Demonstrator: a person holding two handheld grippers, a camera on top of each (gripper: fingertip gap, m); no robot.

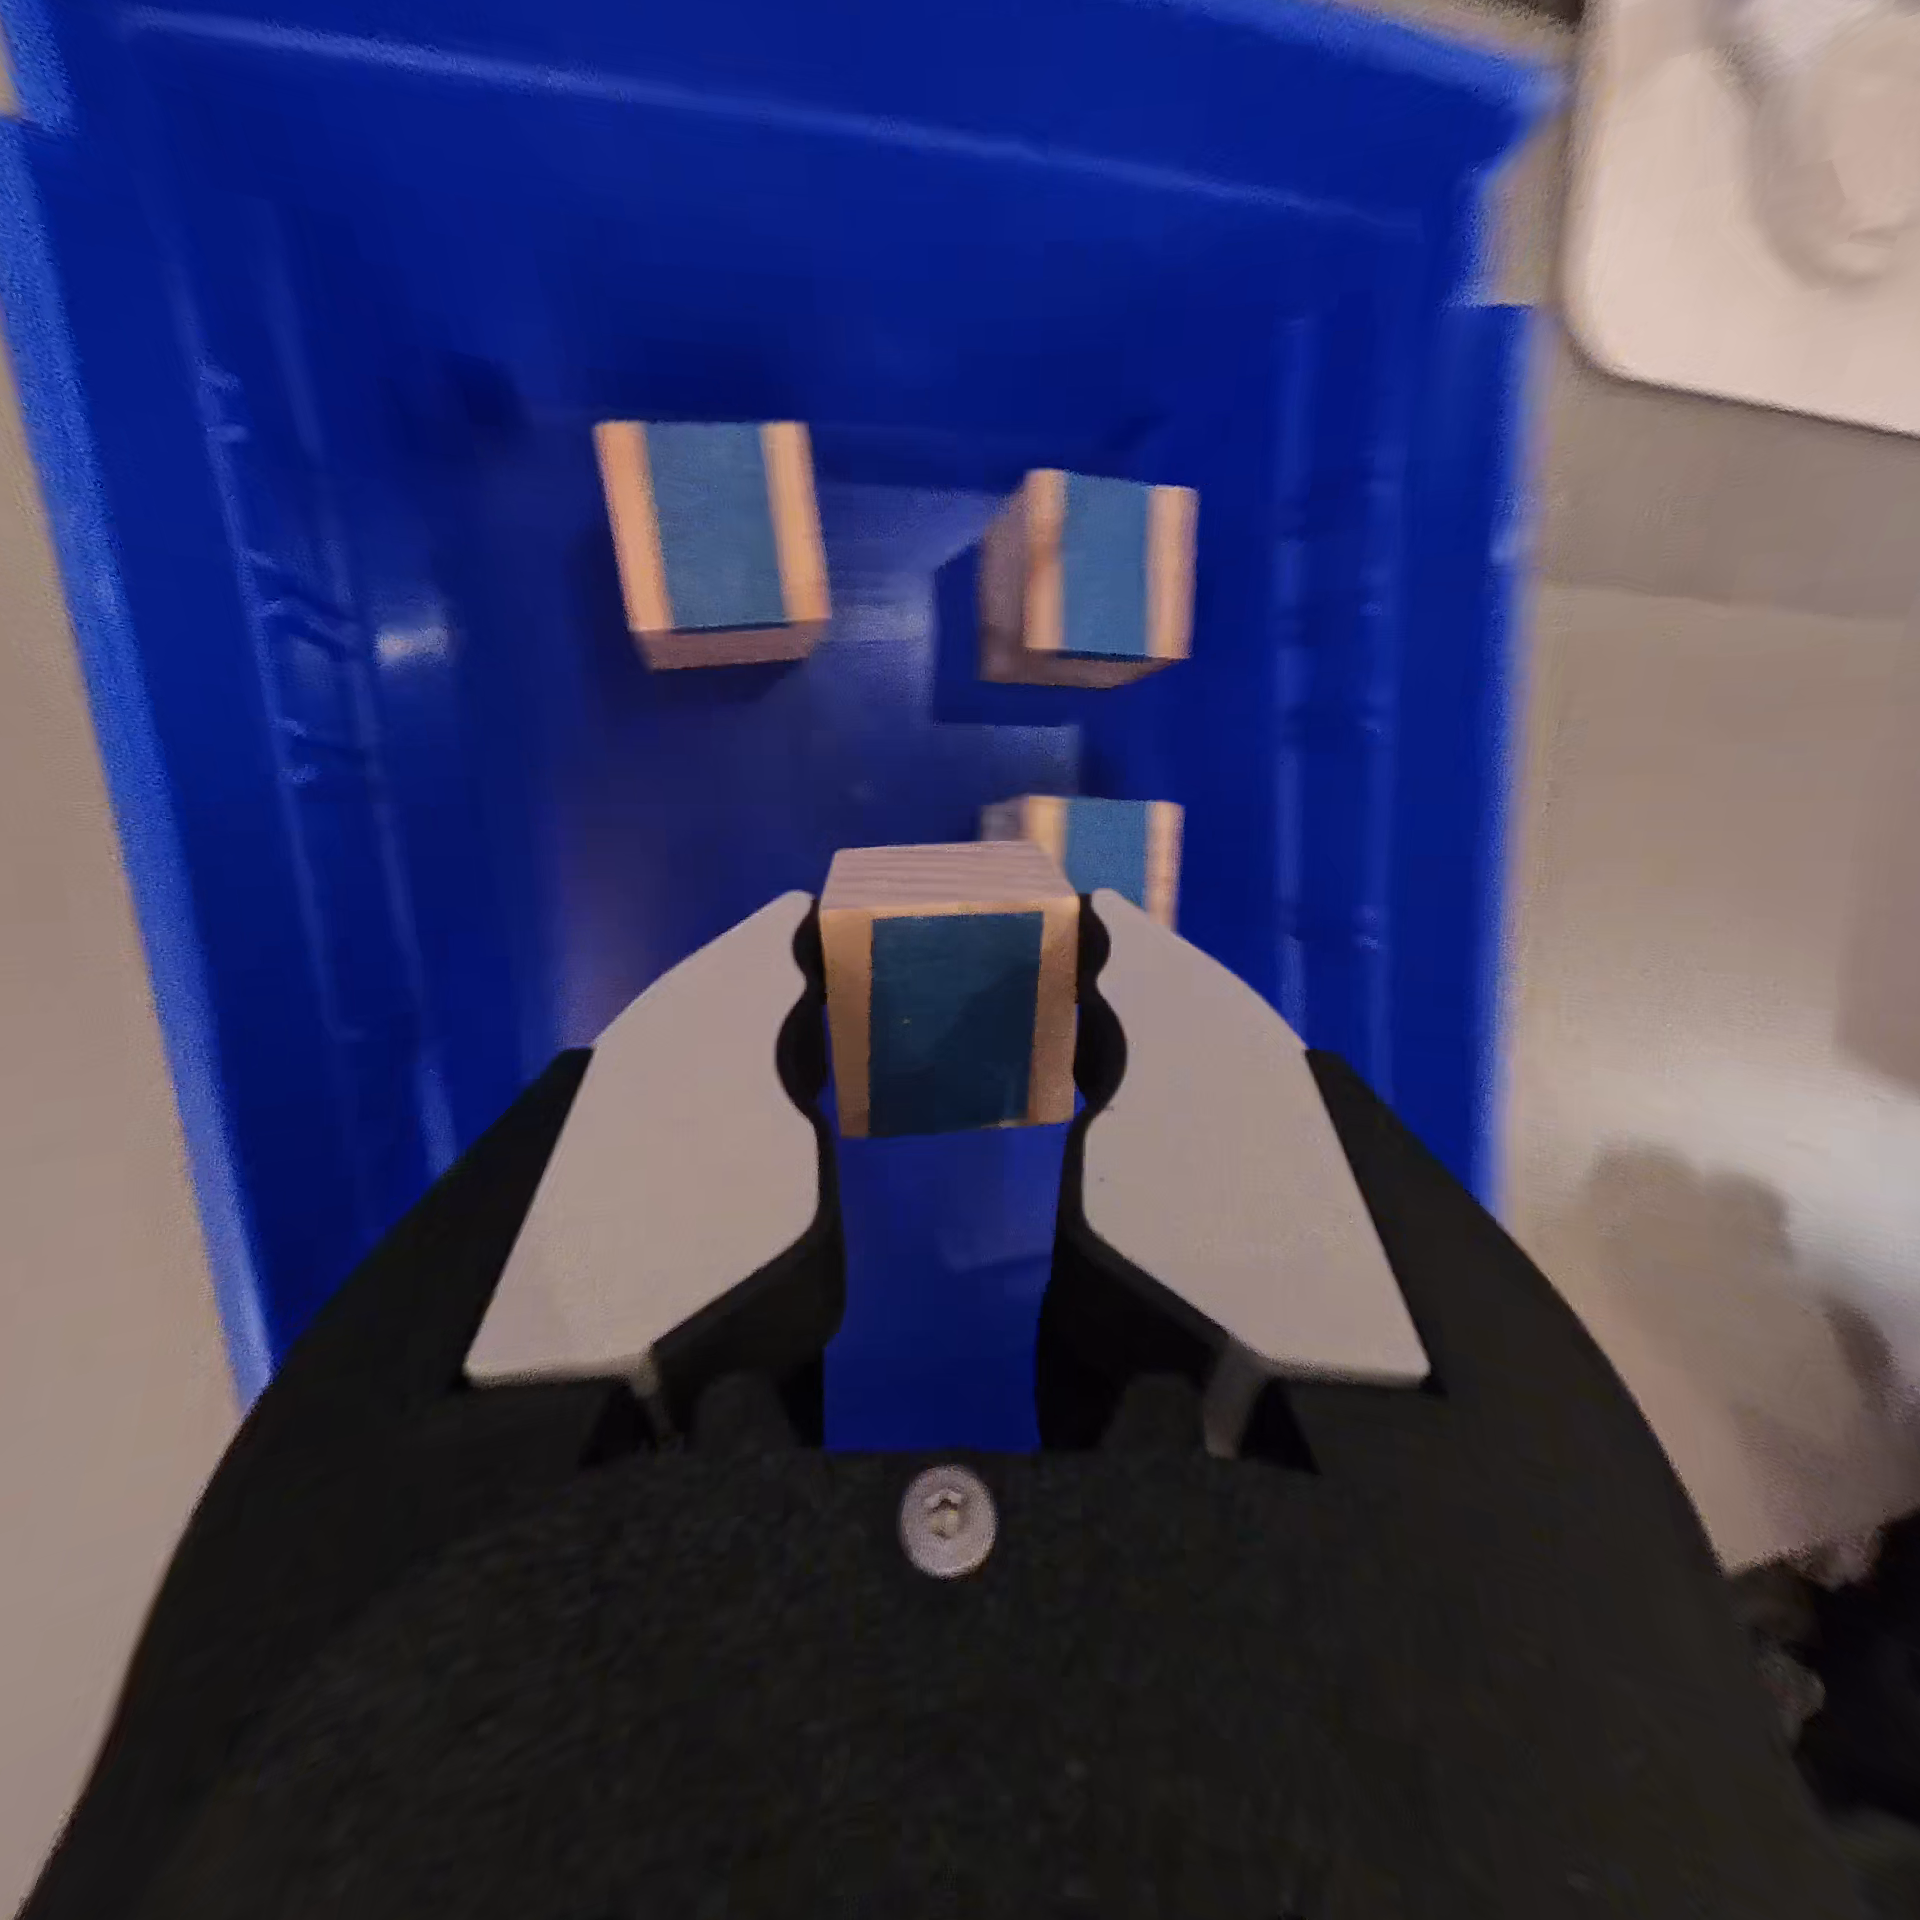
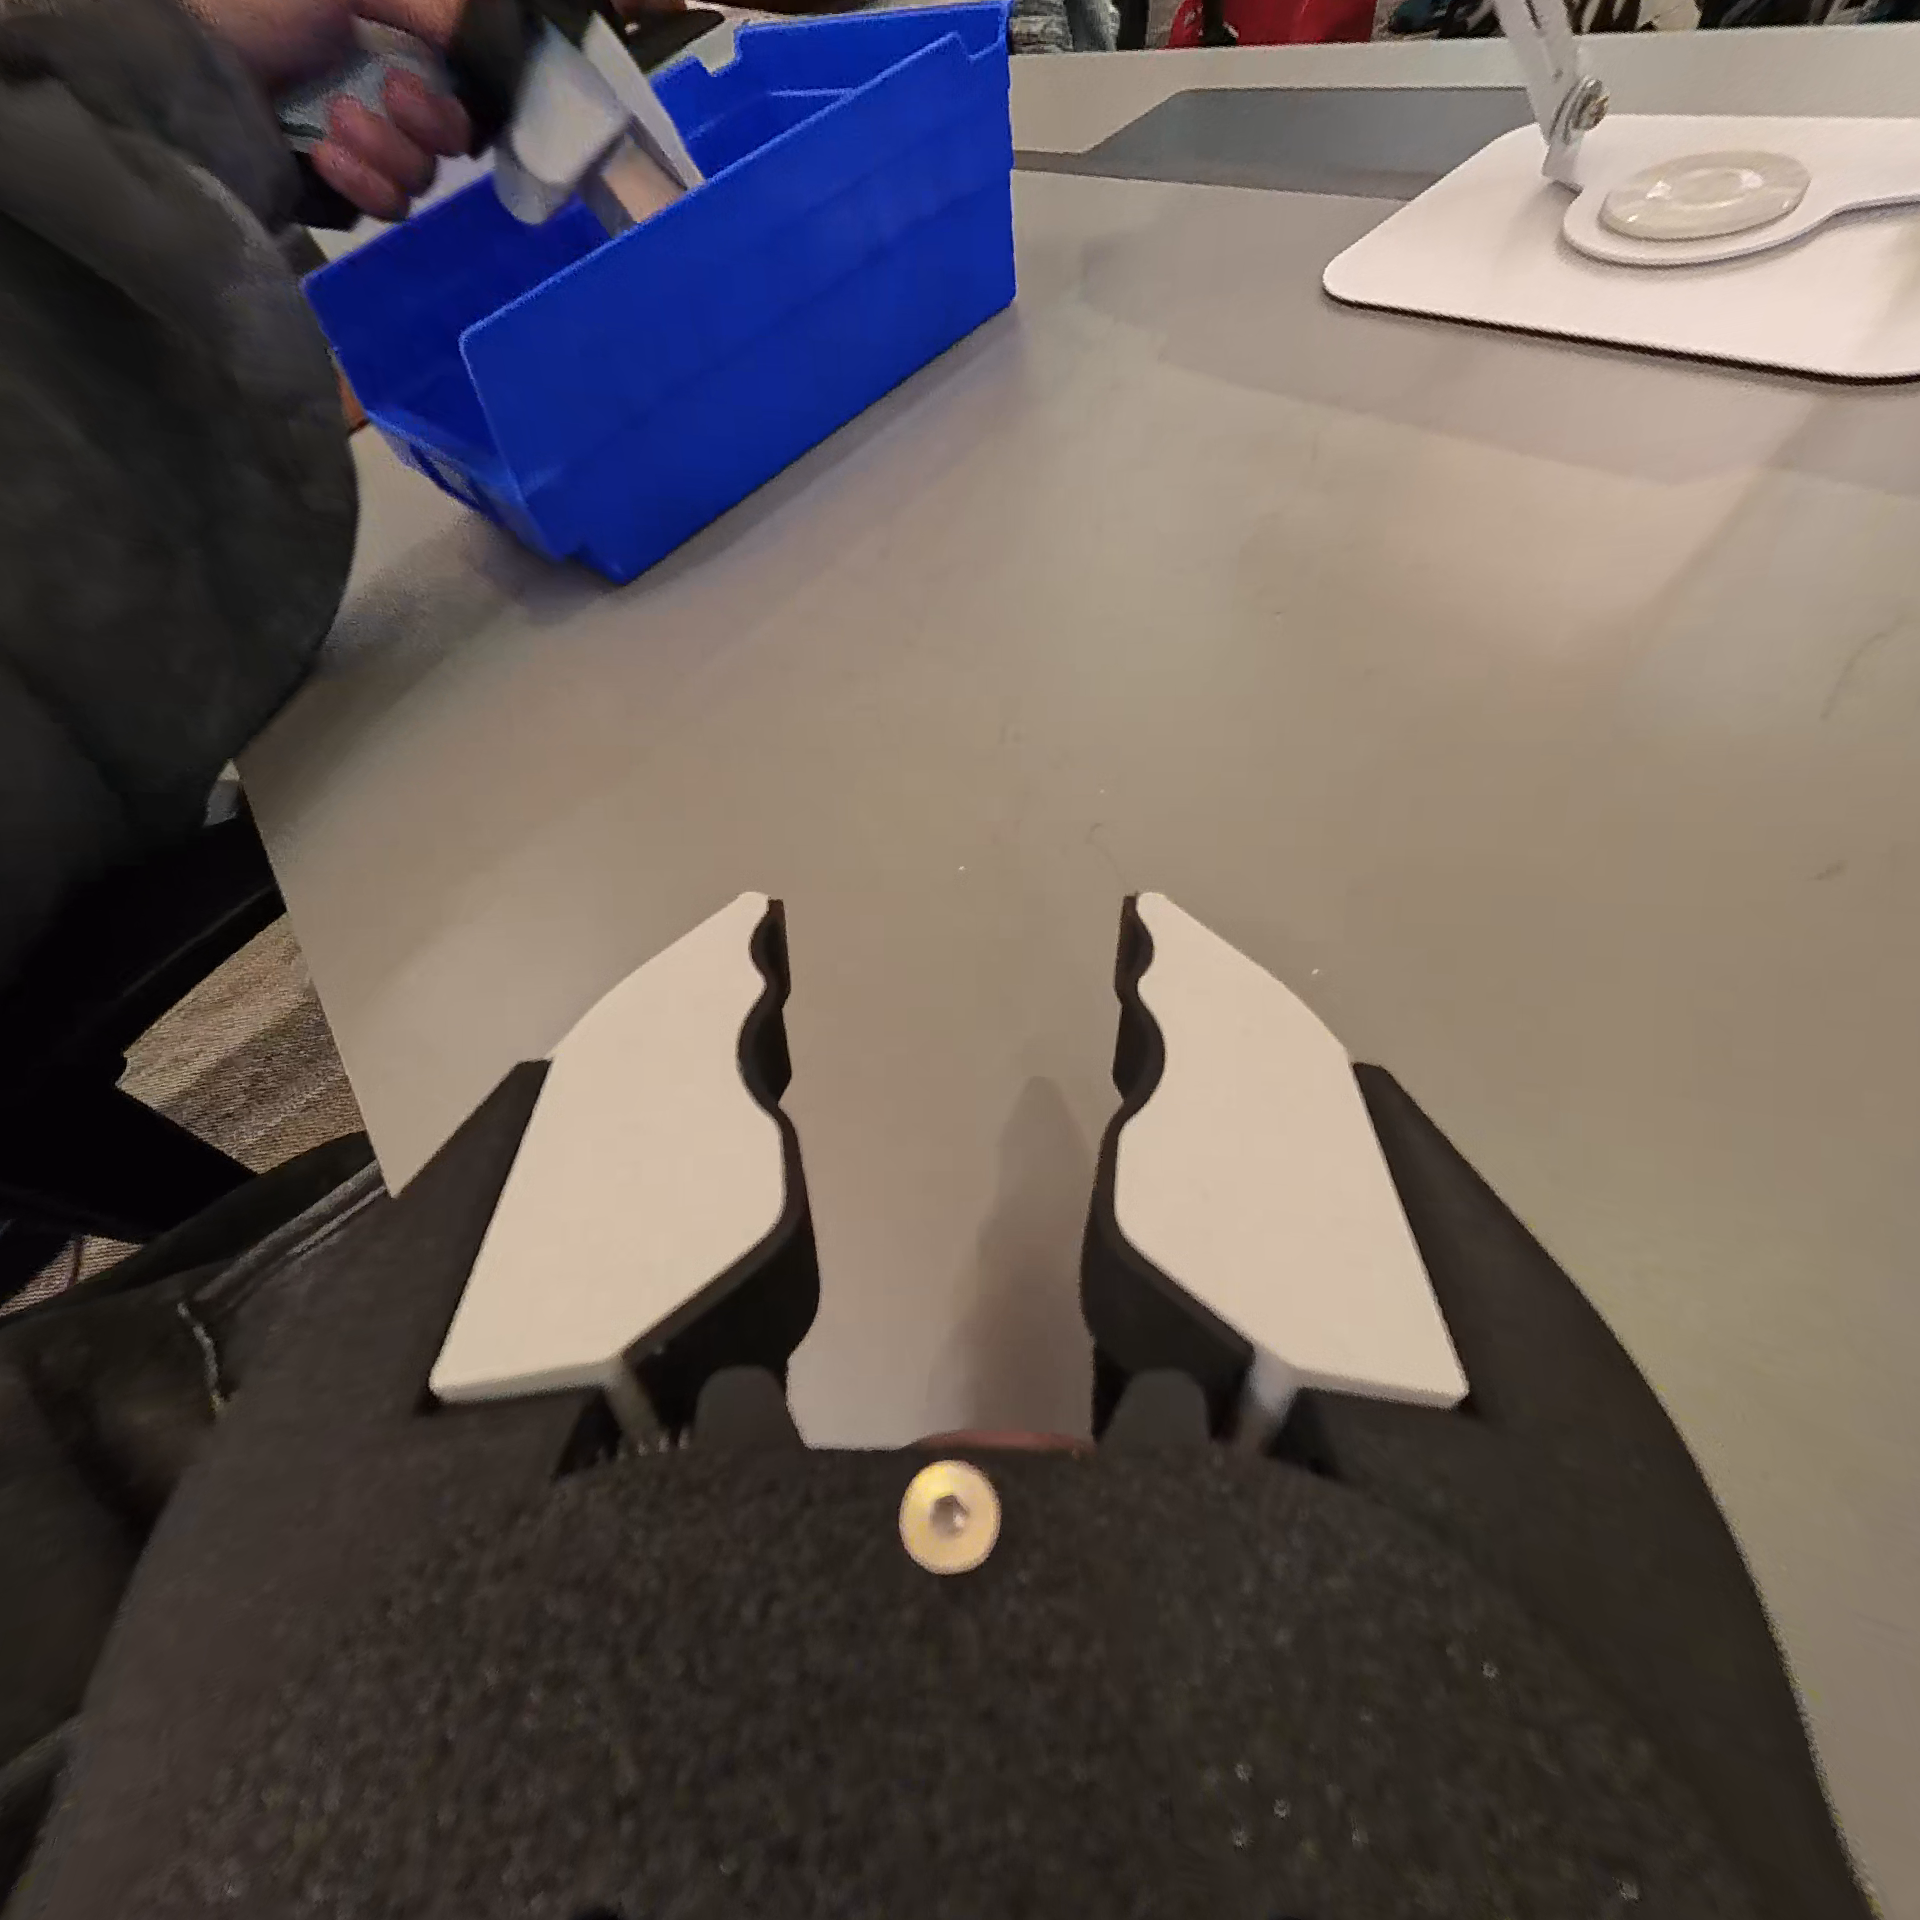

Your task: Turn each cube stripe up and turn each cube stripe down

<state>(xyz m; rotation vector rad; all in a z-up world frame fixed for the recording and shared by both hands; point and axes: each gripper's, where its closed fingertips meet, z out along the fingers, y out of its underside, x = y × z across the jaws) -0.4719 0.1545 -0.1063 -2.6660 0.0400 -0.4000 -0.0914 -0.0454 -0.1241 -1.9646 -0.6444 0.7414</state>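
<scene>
Here the left tool (image 1: 948,1023) pinches a striped cube (image 1: 948,1023) (right tool (image 2: 951,1003) gapes, empty).

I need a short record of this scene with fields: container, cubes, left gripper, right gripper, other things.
container: blue bin on grey table
cubes: three lying in the bin, stripe facing the camera; nearest one partly hidden
left gripper: shut on a fourth striped cube, held above the bin
right gripper: open, empty, over the table
other things: white stand base

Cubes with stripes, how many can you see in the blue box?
4. One cube is gripped by the left tongs, one lies far left, one far right, one partly hidden behind the gripped cube. More may be hidden.
</scene>
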